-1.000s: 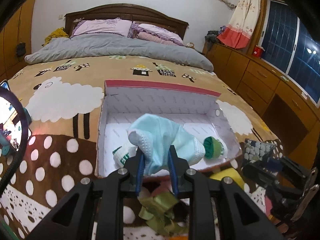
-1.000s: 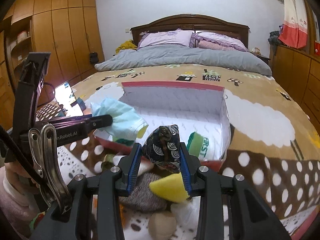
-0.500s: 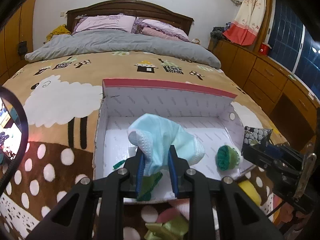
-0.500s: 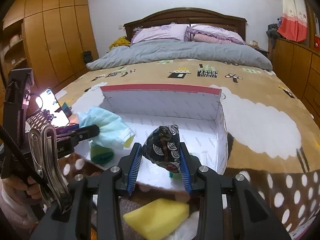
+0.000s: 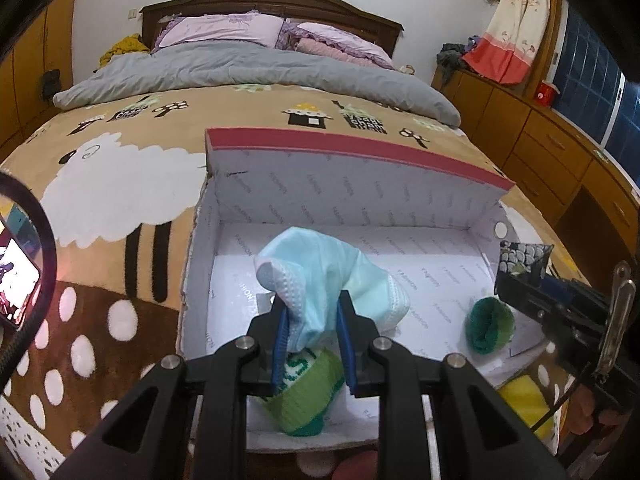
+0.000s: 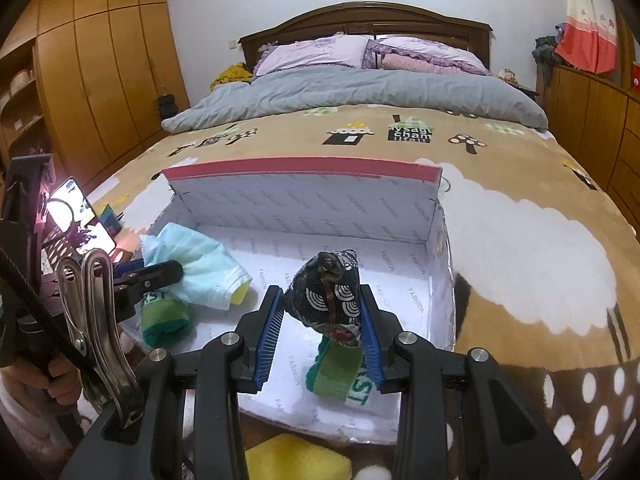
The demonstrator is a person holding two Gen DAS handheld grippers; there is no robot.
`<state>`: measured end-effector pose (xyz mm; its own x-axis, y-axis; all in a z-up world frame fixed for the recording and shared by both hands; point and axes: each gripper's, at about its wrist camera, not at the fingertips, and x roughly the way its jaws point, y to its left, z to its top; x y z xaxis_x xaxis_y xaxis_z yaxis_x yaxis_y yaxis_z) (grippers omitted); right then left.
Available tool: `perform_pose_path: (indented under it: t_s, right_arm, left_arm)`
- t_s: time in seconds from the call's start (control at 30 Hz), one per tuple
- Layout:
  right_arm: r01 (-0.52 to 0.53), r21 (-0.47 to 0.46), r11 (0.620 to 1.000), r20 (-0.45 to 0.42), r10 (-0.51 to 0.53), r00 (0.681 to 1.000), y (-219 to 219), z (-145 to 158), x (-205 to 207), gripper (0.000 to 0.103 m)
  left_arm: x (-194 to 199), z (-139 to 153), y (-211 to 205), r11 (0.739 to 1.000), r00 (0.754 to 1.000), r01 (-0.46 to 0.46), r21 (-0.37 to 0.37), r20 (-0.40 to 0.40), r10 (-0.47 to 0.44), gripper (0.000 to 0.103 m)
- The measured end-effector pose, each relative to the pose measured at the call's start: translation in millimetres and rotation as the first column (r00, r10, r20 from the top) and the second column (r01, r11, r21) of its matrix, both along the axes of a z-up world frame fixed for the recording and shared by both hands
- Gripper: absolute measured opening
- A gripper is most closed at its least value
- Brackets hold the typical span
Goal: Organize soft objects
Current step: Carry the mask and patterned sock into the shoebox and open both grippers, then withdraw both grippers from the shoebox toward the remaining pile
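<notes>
Hovering over the open white cardboard box [image 5: 320, 184], the left gripper [image 5: 312, 344] pinched a pale blue cloth [image 5: 320, 280] while the right gripper [image 6: 324, 328] clamped a dark patterned fabric pouch [image 6: 328, 292]

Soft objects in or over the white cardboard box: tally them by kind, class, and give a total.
Rolled green socks lying in the box: 2
Light blue cloth, held: 1
Dark patterned fabric pouch, held: 1
Total: 4

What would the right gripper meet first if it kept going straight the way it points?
Probably the green rolled sock on the box floor, just beyond the dark patterned pouch the right gripper holds; depth is hard to judge.
</notes>
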<state>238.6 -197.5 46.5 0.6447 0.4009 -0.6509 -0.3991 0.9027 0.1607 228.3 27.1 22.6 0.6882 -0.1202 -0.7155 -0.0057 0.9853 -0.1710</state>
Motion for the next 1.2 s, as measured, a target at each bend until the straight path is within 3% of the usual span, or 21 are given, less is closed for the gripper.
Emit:
perform_pose_path:
  t_s: [0.63, 0.8, 0.97, 1.2]
  right_arm:
    - [0.014, -0.001, 1.0, -0.047, -0.014, 0.999, 8.2, -25.1, 14.1, 0.038]
    - [0.01, 0.017, 1.0, -0.044, -0.009, 0.999, 5.1, -24.3, 12.5, 0.041]
    - [0.018, -0.008, 1.0, 0.014, -0.018, 1.0, 3.8, -15.2, 4.9, 0.048]
    - [0.031, -0.009, 0.999, 0.052, -0.031, 0.998, -2.6, 2.8, -11.7, 0.05]
  left_arm:
    - [5.4, -12.0, -8.4, 0.999, 1.0, -0.006, 0.05, 0.0, 0.006, 0.027]
    - [6.8, -9.8, -9.8, 0.998, 1.0, -0.008, 0.062, -0.001, 0.008, 0.05]
    - [2.1, -1.5, -10.5, 0.997, 1.0, -0.006, 0.083, 0.008, 0.005, 0.052]
    - [-15.5, 17.6, -5.4, 0.998, 1.0, 0.016, 0.061, 0.023, -0.018, 0.052]
